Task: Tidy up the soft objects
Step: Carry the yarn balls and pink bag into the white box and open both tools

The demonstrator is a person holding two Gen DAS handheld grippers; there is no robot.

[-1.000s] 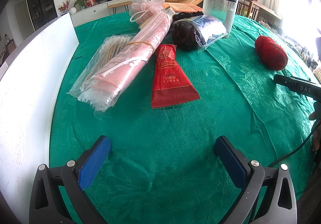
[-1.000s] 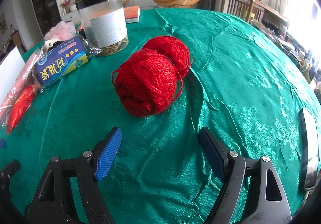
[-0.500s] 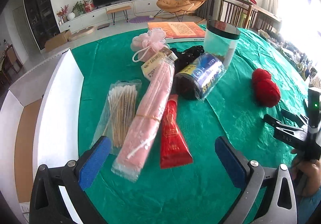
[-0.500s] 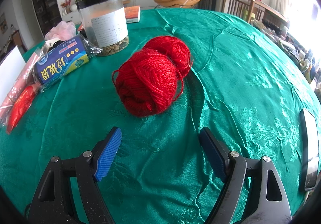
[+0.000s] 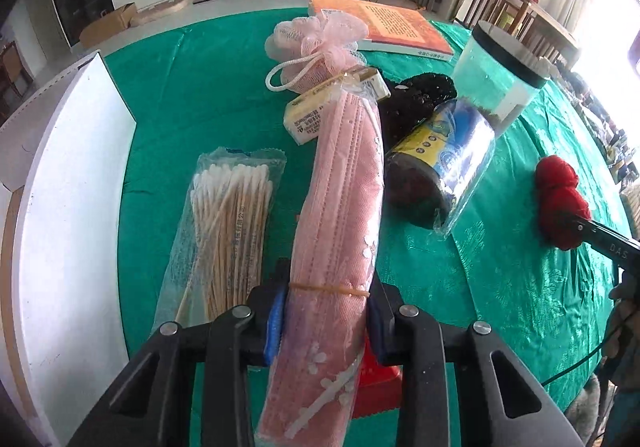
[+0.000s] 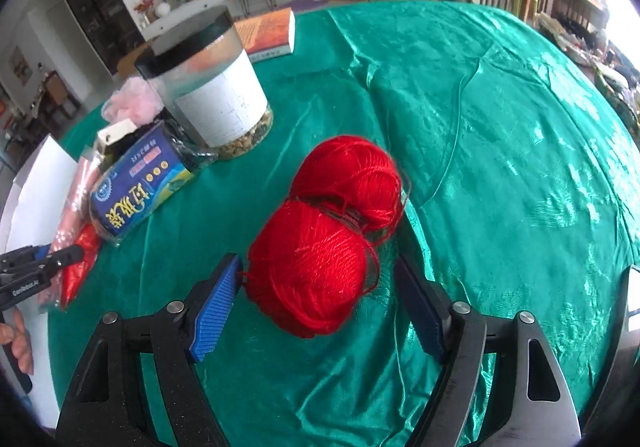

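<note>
My left gripper (image 5: 326, 321) is shut on a long pink pack of face masks (image 5: 340, 207) in clear wrap, gripping it near its rubber band. My right gripper (image 6: 320, 307) is open, its jaws either side of the near ball of the red yarn (image 6: 316, 263), not squeezing it. The yarn also shows in the left wrist view (image 5: 560, 203). A pink mesh bath pouf (image 5: 320, 43) lies at the far end of the mask pack. The green tablecloth (image 6: 500, 167) covers the table.
A white box (image 5: 68, 207) stands at the left. A bag of cotton swabs (image 5: 228, 223), a red packet (image 5: 376, 383), a small soap box (image 5: 320, 111), a blue-labelled dark roll (image 6: 136, 195), a clear jar (image 6: 212, 95) and an orange book (image 5: 392, 27) lie around.
My left gripper came forward and shut on the pink mask pack. My right gripper moved forward so that its open jaws flank the red yarn.
</note>
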